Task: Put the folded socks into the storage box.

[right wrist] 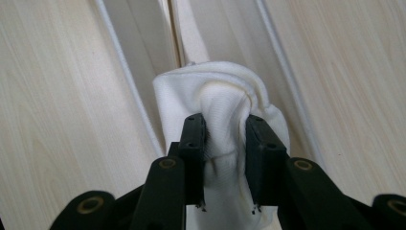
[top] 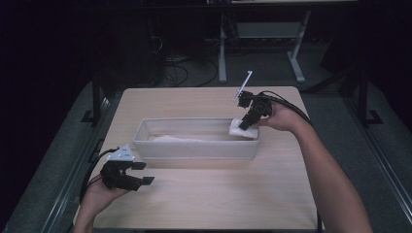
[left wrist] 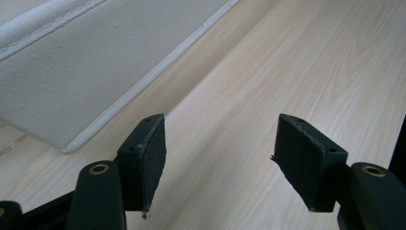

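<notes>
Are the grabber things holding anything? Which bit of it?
The right gripper pinches a bunched fold of the white cloth above the white bin. The left gripper holds nothing; its fingers are apart.

A white cloth [right wrist: 215, 110], soft and knitted-looking, is bunched into a rounded wad with deep folds and pinched at its middle. It hangs over the right end of a long, pale grey rectangular bin [top: 194, 148], just above the rim. The bin stands upright and open-topped, lengthwise across the middle of the wooden surface [top: 218, 194], with more white fabric [top: 177, 138] lying flat on its bottom.
</notes>
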### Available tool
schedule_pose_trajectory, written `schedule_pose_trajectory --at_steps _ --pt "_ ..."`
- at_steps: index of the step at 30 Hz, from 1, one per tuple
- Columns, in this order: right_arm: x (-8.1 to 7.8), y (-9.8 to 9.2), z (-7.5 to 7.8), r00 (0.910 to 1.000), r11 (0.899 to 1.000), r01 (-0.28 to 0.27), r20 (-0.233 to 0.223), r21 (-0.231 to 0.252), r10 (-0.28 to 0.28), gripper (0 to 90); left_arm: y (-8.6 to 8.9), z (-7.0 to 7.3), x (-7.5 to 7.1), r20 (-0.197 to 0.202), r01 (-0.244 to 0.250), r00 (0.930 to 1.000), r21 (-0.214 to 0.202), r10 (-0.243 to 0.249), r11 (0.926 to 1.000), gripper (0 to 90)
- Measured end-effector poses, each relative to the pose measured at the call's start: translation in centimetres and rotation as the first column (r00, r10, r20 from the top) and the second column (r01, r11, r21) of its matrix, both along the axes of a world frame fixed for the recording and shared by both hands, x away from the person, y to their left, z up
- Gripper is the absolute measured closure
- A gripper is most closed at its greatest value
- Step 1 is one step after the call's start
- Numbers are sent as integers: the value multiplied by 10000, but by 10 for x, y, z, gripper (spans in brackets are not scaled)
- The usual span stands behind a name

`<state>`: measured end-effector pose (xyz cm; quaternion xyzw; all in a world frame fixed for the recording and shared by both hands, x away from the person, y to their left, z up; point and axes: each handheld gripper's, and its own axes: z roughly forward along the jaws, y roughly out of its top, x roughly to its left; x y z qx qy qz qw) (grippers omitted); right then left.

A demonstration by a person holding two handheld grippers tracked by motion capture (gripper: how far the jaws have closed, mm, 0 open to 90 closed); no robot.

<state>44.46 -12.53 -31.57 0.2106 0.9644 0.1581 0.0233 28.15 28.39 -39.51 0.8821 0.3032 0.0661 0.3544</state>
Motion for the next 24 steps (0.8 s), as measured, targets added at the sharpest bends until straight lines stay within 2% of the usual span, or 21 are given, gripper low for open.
schedule_pose_trajectory --at_steps 24 --pt "8 5 -21 9997 10000 33 -251 -88 -35 701 4 -2 1 -85 -28 10000 -18 28 10000 352"
